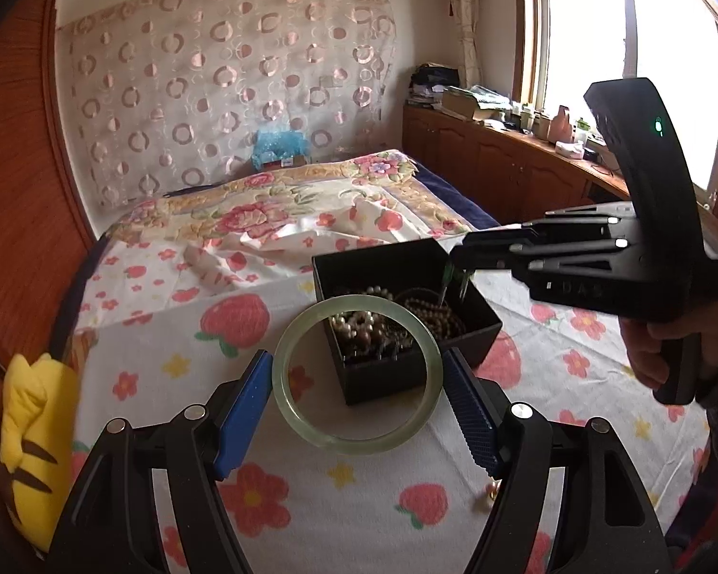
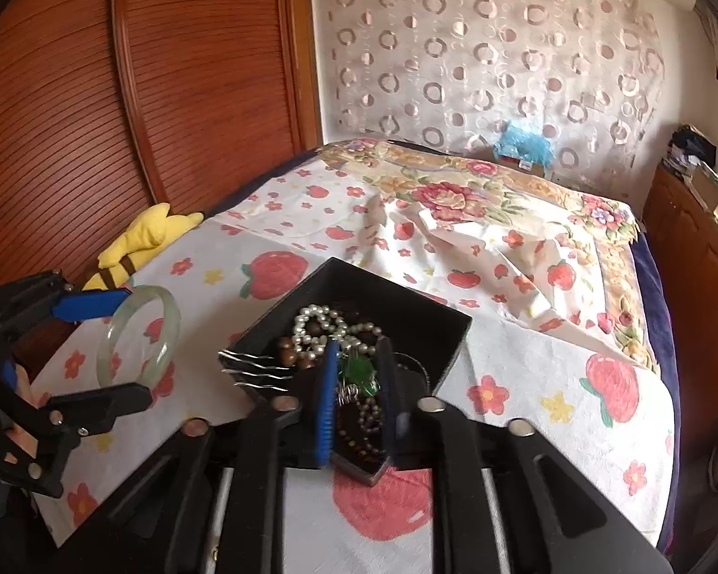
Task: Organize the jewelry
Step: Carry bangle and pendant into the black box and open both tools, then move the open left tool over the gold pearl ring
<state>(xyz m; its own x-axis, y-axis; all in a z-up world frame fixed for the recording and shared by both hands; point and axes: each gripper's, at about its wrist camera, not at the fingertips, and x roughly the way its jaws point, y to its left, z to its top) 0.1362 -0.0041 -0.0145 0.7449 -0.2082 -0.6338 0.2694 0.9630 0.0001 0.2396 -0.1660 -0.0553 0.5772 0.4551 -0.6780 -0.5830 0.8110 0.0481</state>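
Low in the left wrist view, the left gripper [image 1: 356,382] pinches a pale green jade bangle [image 1: 356,373] across its widest span, one blue pad on each side, the ring standing nearly upright and facing the lens, held clear above the strawberry-print sheet [image 1: 311,488]. A ring has no long axis; its opening looks through to the black jewelry box [image 1: 474,330] just behind, at frame centre.

In the right wrist view, the right gripper [image 2: 356,392] is closed down to a narrow gap at lower centre, pinching a small green piece with wire loops [image 2: 359,375] over the box's tangle of pearl strands [image 2: 320,330] and brown beads [image 2: 287,358]. Whether it has lifted free cannot be told.

Doing this well probably means a steady squeeze on the slick bangle and a slow, straight lift of the green piece so no strand trails out.

At the left edge lies a yellow plush toy [image 1: 38,440].
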